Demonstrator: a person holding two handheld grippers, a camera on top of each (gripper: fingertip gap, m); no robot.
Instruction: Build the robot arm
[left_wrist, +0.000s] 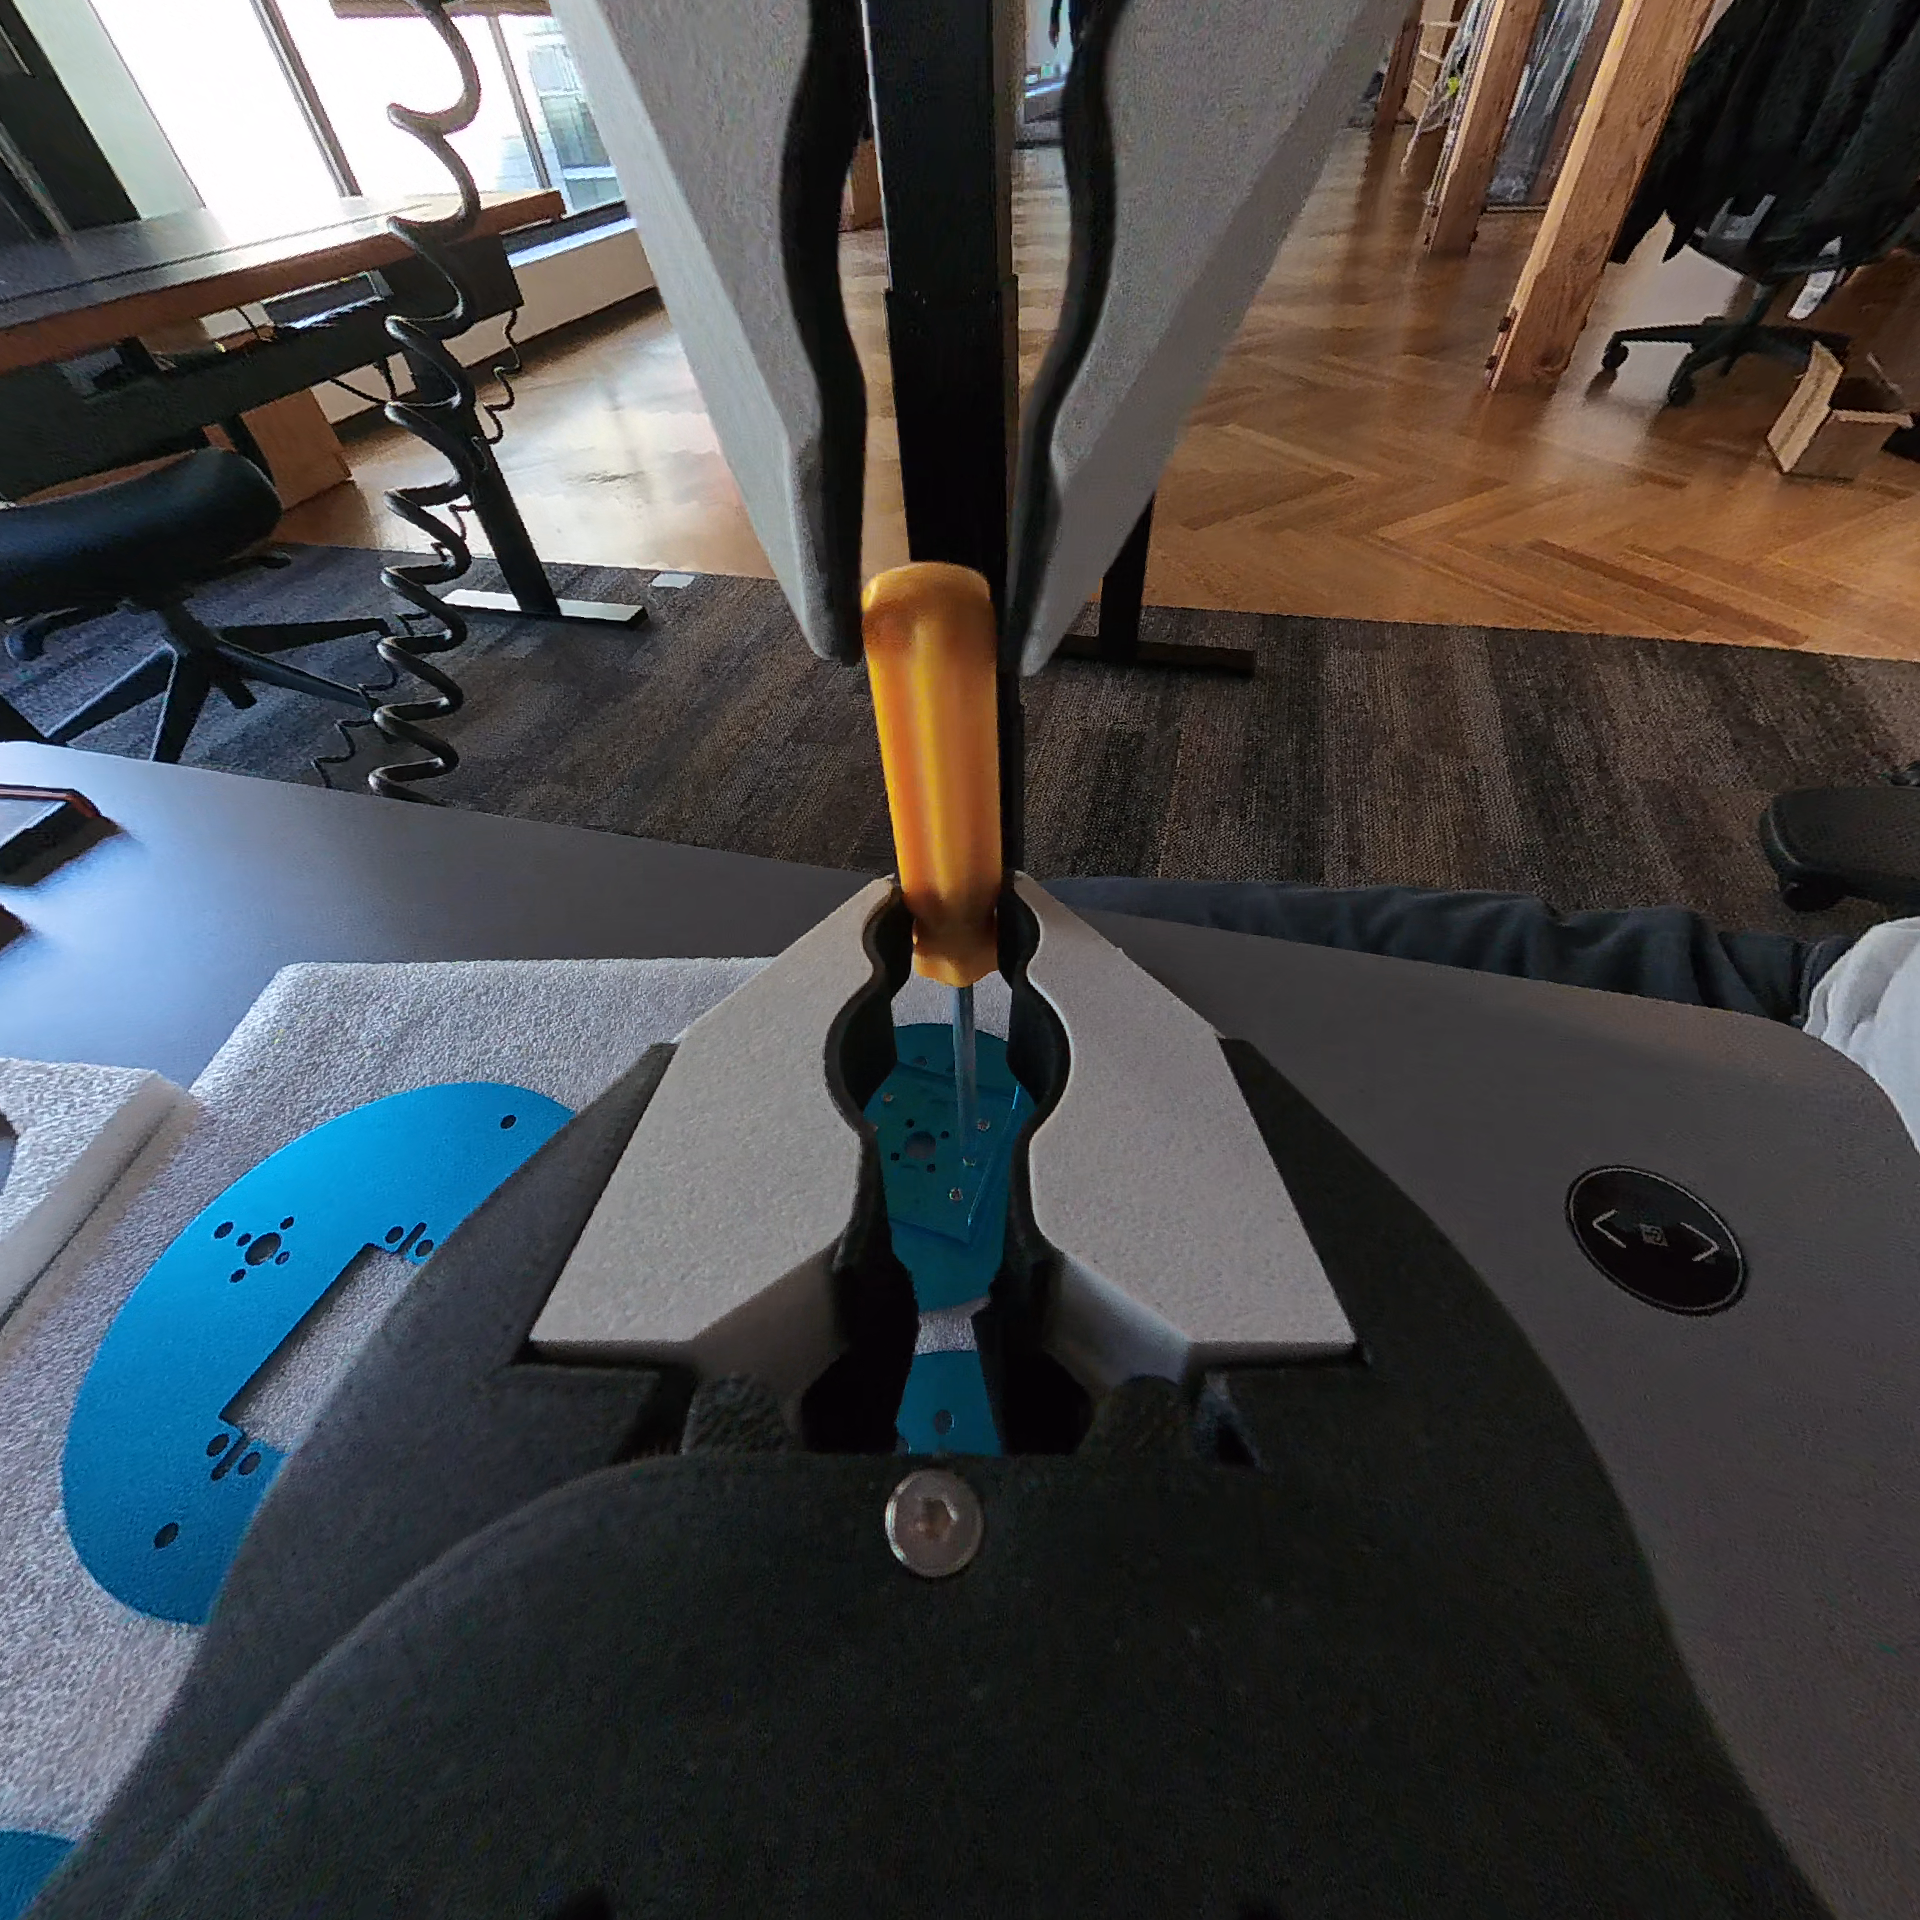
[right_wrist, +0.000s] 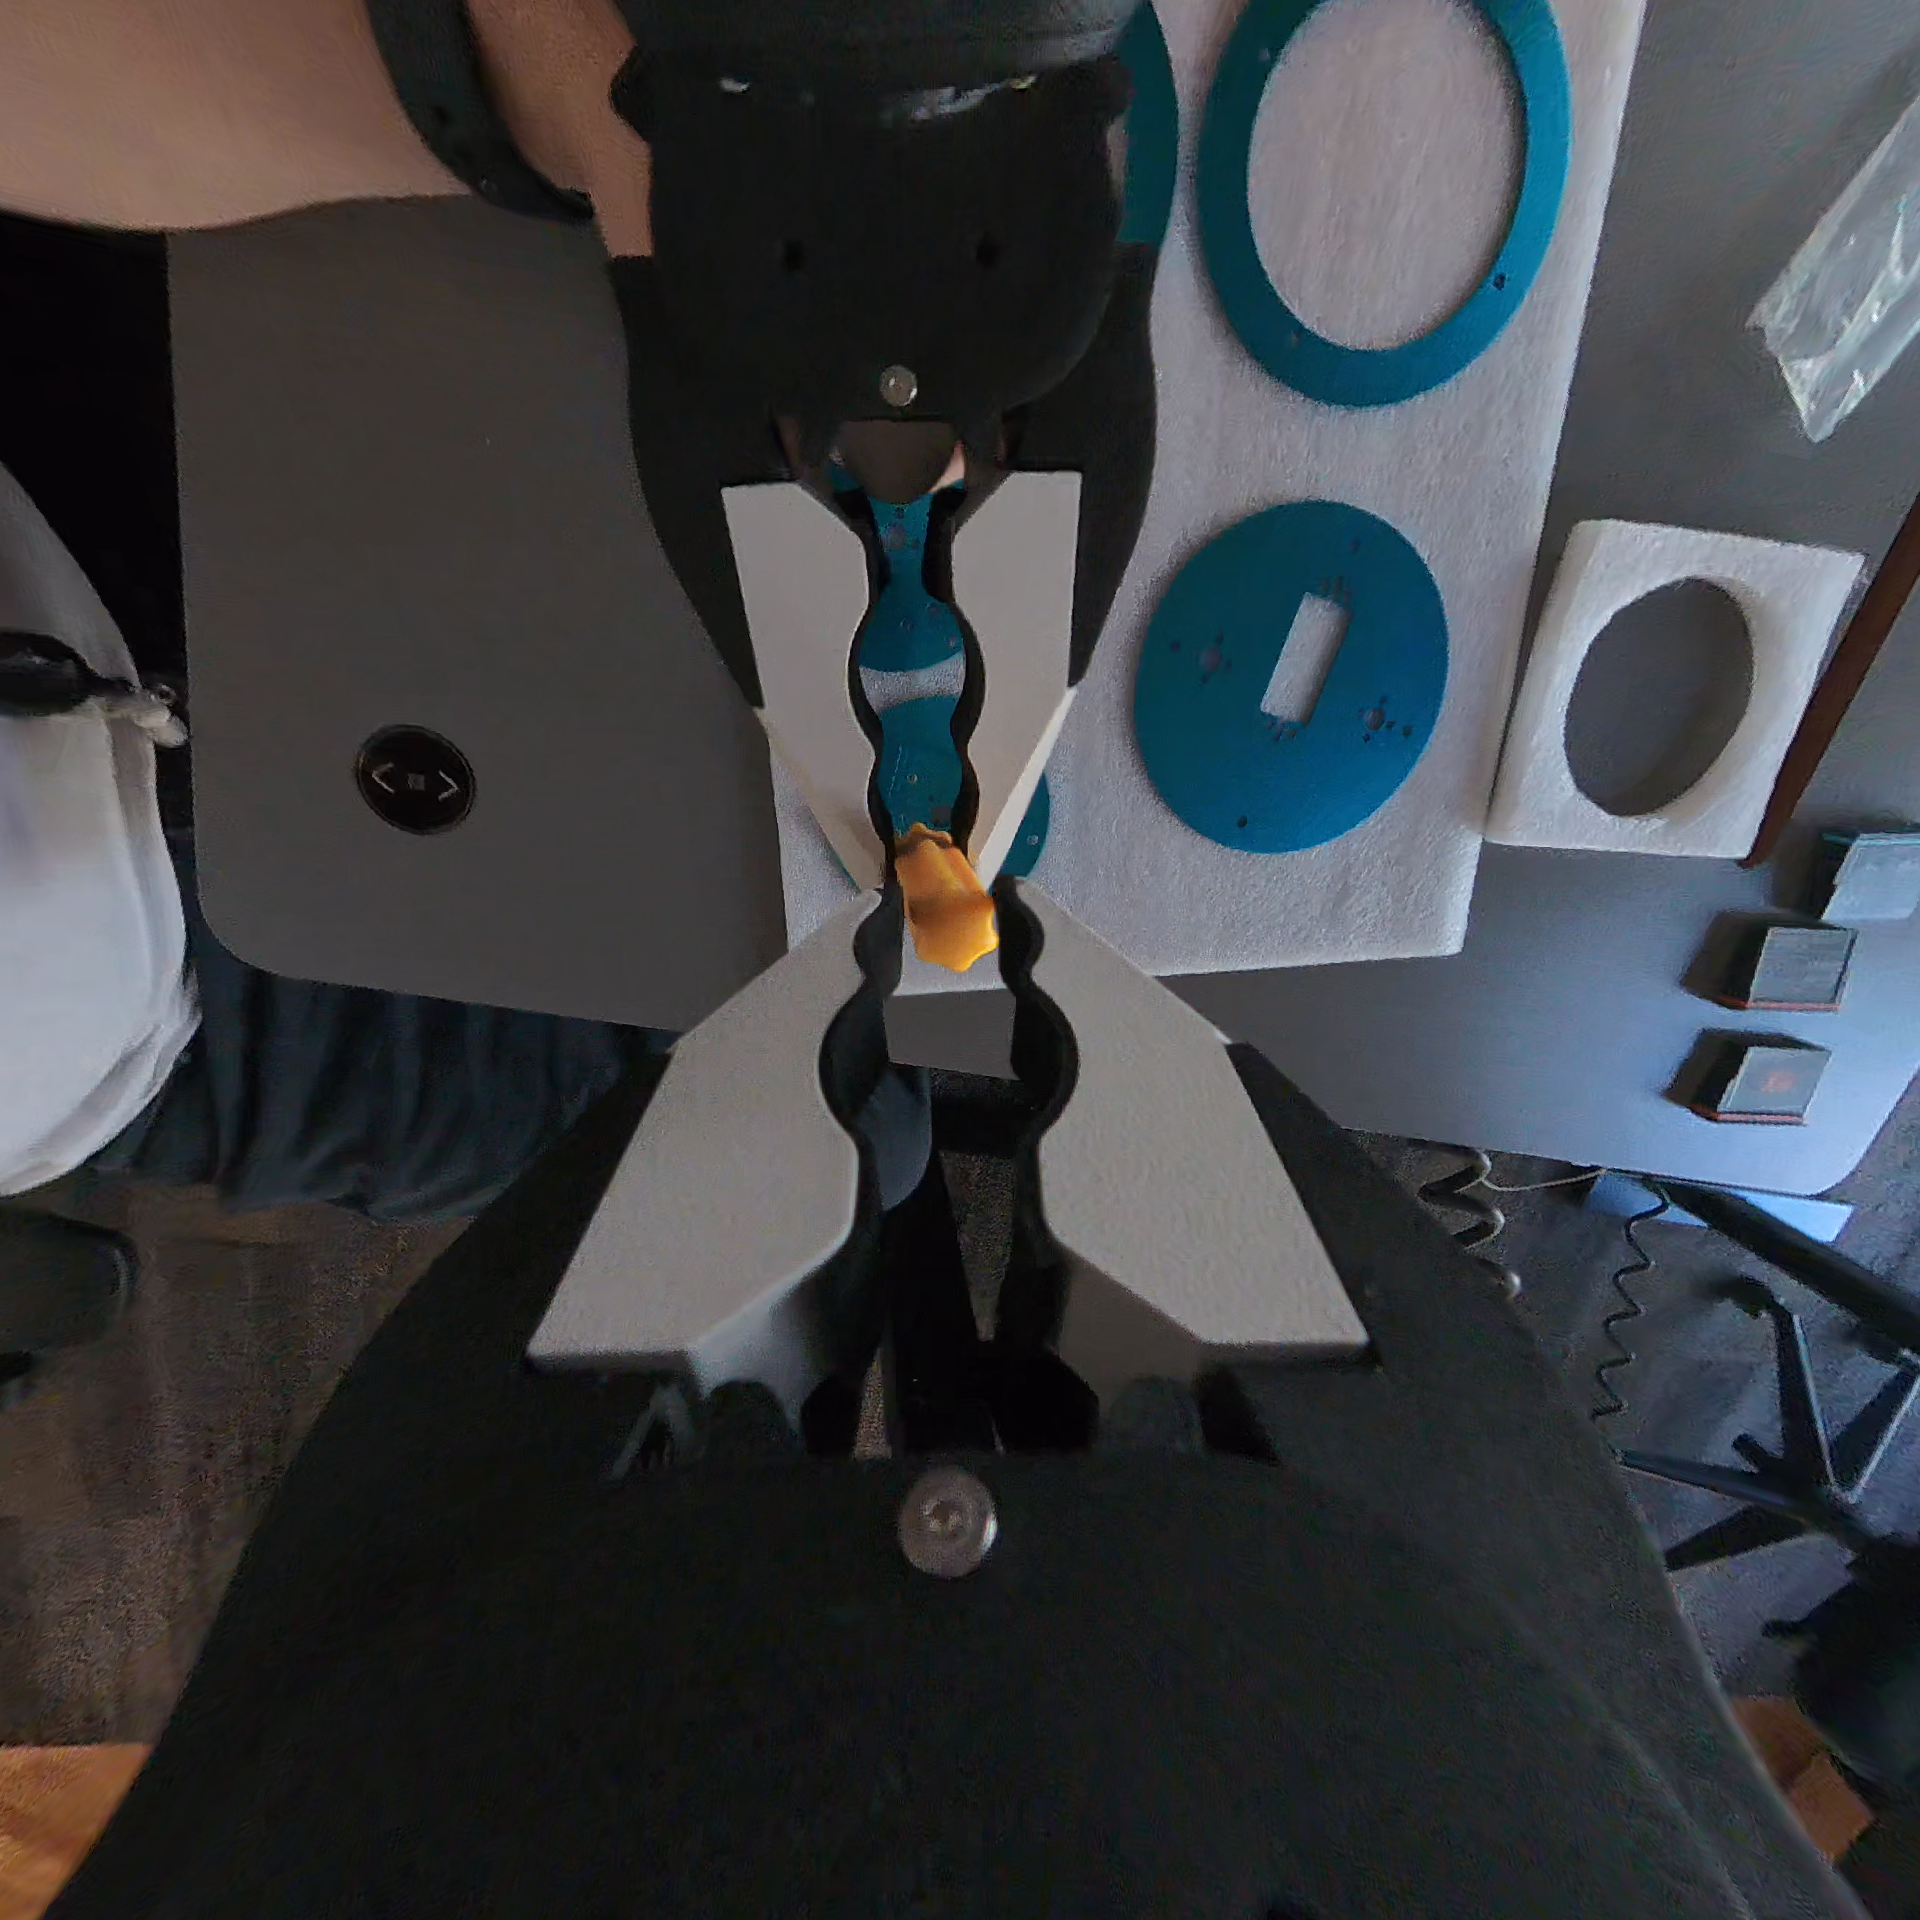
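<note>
Screwdriver: amber, see-through handle with ridges along it, and a thin metal shaft. It stands nearly upright over the table.

Left gripper is clamped on the lower end of the handle, close to where the shaft starts. Right gripper comes down from above, its fingers pinched on the handle's top end. In the right wrist view the handle shows end-on as an amber knob between the right gripper's tips, with the left gripper across from it.

The shaft tip meets a small blue bracket with holes in it, lying on a blue disc on the white foam sheet.

Also on the foam: a blue plate with a rectangular slot and a blue ring, both well apart from the grippers.

Grey table: its rounded corner lies to the right in the left wrist view, with a black round button near it. Carpet lies beyond the edge.
</note>
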